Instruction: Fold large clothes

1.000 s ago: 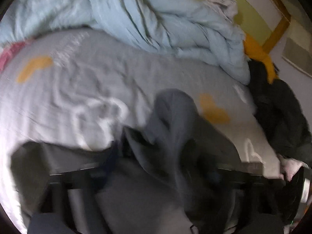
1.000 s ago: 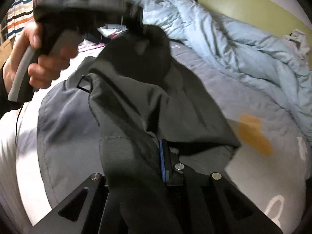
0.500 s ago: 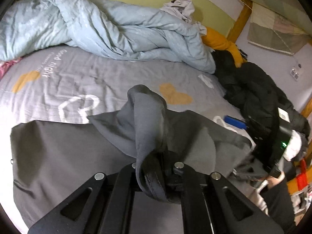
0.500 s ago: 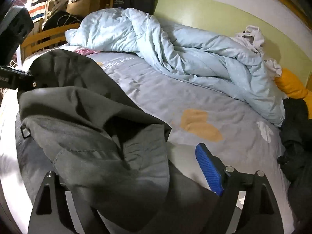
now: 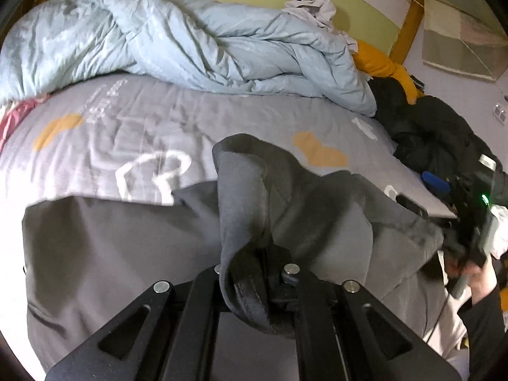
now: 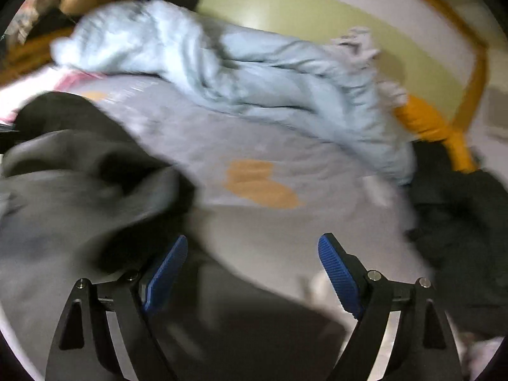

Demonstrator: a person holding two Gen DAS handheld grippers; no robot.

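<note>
A large dark grey garment [image 5: 104, 254] lies spread over the near part of the bed, with a fold of it rising in the middle. My left gripper [image 5: 263, 270] is shut on that raised fold, which drapes over its jaws. In the blurred right wrist view the same grey garment [image 6: 73, 209] bunches at the left. My right gripper [image 6: 254, 254] stands wide open, its blue pads [image 6: 336, 270] apart, with only the bed sheet and the garment's edge below them. The right gripper [image 5: 470, 209], held in a hand, also shows at the right edge of the left wrist view.
A crumpled light blue duvet [image 5: 190, 41] fills the far side of the bed. The grey sheet [image 5: 127, 120] has orange and white prints. Dark clothes [image 5: 438, 139] and an orange cloth [image 5: 381, 63] pile at the right. A green and white wall stands behind.
My right gripper has opened and let go of the grey garment, then drawn off to the right. My left gripper keeps its hold on the fold, and the garment has settled flatter on the bed.
</note>
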